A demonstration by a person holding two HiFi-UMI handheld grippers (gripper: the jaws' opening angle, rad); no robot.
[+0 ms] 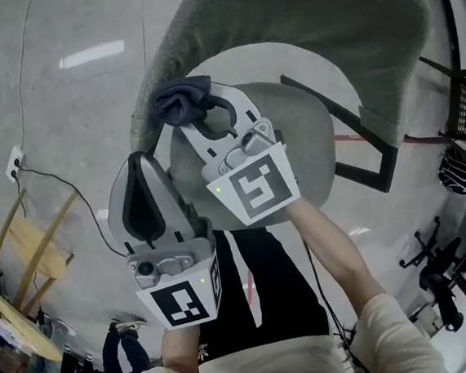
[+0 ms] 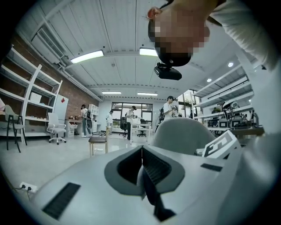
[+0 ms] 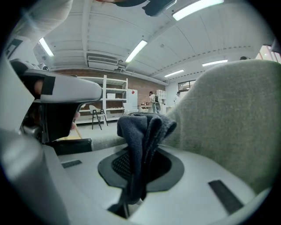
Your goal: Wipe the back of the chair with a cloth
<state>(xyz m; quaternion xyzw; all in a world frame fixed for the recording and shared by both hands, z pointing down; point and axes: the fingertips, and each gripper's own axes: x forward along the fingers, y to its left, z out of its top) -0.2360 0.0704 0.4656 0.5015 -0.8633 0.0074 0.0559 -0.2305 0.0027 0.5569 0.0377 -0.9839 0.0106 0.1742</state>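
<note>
The grey padded chair point(image 1: 308, 27) stands in front of both grippers, its back rising just to the right of the right gripper's jaws and its seat lying under that gripper. The left gripper point(image 2: 142, 150) is held nearer the person, to the left of the right one and clear of the chair, with its jaws pressed together and nothing between them. The right gripper point(image 3: 134, 169) has its jaws clamped on a dark cloth point(image 3: 142, 132). The cloth bunches up past the jaw tips, just beside the left edge of the chair back; whether it touches cannot be told.
</note>
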